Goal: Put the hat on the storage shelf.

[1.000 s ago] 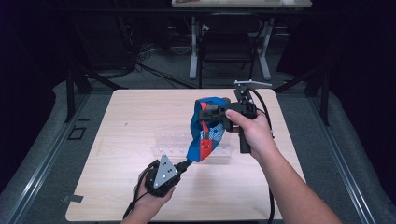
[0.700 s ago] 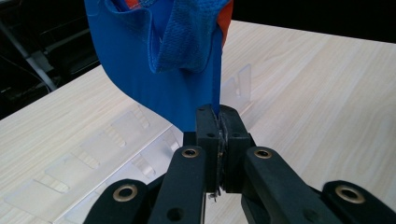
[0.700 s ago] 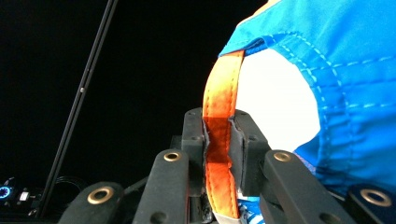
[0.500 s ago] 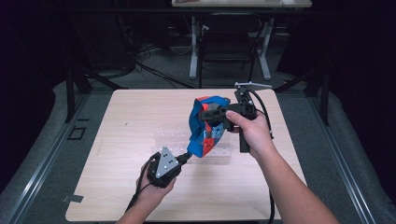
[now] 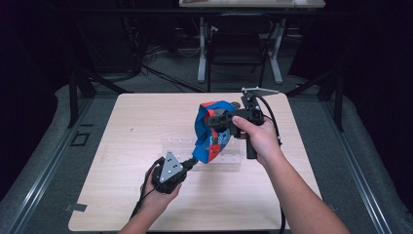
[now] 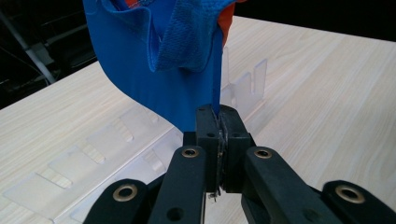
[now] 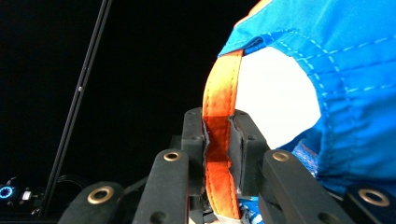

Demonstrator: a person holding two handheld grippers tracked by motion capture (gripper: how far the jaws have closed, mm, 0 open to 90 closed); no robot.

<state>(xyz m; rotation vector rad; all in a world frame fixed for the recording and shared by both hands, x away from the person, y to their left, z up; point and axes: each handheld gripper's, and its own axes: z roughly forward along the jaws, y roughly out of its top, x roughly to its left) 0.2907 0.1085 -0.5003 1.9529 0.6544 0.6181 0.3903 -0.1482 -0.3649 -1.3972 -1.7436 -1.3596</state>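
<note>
Dark room, pale wooden table [image 5: 122, 161].

High view: I hold a blue and orange cap [image 5: 210, 130] above table centre, over a clear slotted rack [image 5: 229, 158]; right gripper [image 5: 219, 120] far, left gripper [image 5: 191, 163] near.

Left gripper view: jaws clamped on the cap's blue brim edge.

Right gripper view: jaws pinch the orange strap [image 7: 219, 140], unreadable from above.

Mid-carry, I judge; next calls for lowering.

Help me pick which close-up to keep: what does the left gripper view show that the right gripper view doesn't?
Left gripper view: the wooden table, a clear plastic rack lying on it, and the left gripper shut on the blue brim of a cap. Right gripper view: the right gripper shut on the cap's orange strap, against a dark background. Both: the cap's blue fabric and a pair of closed black jaws.
</note>
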